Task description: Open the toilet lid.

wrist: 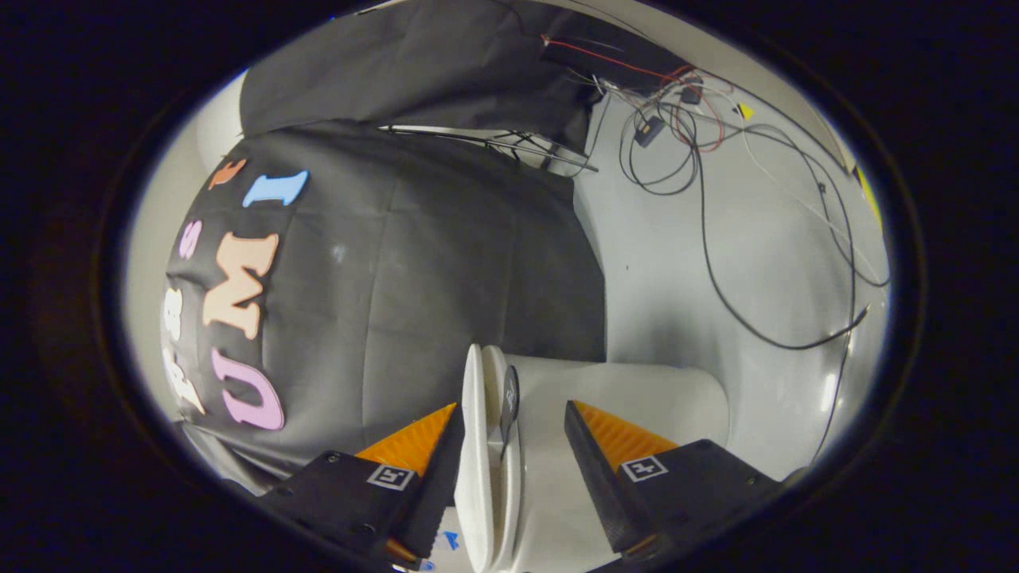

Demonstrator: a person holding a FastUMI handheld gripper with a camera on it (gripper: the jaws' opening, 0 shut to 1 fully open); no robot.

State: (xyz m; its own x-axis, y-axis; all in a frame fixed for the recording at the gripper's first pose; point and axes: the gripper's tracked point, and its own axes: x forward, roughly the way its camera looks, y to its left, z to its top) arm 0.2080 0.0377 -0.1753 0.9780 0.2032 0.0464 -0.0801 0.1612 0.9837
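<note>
While its two fingers stand apart, the claw (509, 434) straddles the toilet lid (476, 446).

Released, it grips nothing: one finger sits on each side of the lid's thin edge, neither clearly pressing it. One white toilet (637, 398) body lies just past the right finger, with one small dark tag (509, 398) against the lid. Beyond hangs one black cloth (446, 263), and several loose cables (700, 199) trail across the pale wall farthest off.
</note>
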